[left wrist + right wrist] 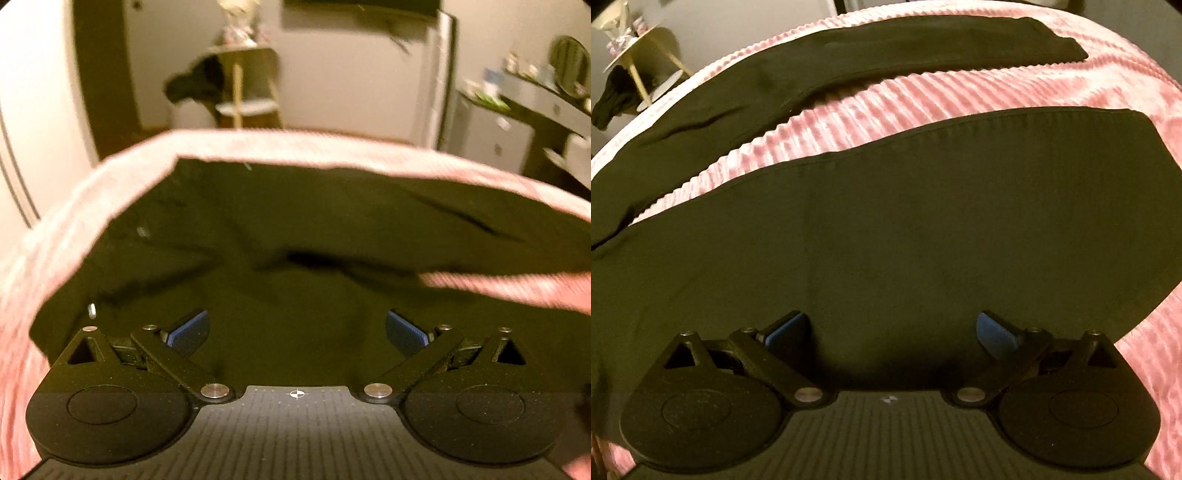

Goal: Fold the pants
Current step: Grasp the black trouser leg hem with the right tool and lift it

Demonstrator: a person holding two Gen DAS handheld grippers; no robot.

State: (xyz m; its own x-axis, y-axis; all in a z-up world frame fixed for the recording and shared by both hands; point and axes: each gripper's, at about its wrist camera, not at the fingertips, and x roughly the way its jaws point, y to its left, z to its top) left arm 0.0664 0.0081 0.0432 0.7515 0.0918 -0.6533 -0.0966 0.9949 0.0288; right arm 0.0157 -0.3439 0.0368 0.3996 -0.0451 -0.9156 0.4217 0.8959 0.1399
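You have one pair of dark pants spread on a bed with a pink ribbed cover, and two grippers above it, one in each hand. Your left gripper stands wide apart with nothing between its two blue pads, over the upper part of the pants, where the cloth lies rumpled in several creases. Your right gripper is likewise spread wide and holds nothing, over the near leg. From the right wrist you can count two legs: the near one broad and flat, the far leg narrow, with a strip of pink cover between them. The left view is blurred, so the room beyond is hard to read; a small round side table with a dark cloth draped on it shows faintly.
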